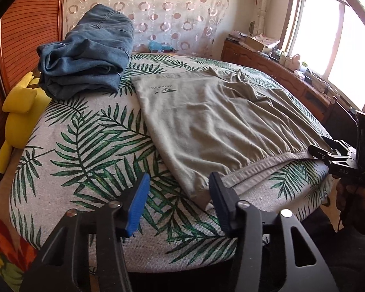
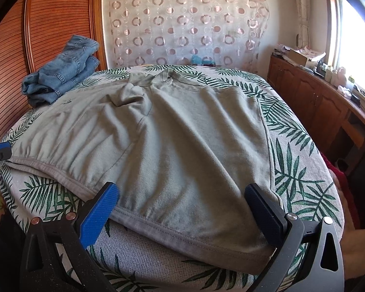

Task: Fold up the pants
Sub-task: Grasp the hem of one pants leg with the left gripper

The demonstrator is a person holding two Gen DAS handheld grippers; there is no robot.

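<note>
While the grey pants (image 2: 172,146) lie spread flat across the middle of the leaf-print bed (image 2: 301,170), both grippers sit at the lower edge of their frames with jaws apart. In the right wrist view the right gripper (image 2: 182,209) straddles the waistband hem, one pad on each side of the cloth, gripping nothing. In the left wrist view the left gripper (image 1: 180,199) is spread at the pants' lower left corner, its dark pad just beside the hem. Folded jeans (image 1: 85,53) rest at upper left, near a yellow toy (image 1: 19,112) at the left edge.
</note>
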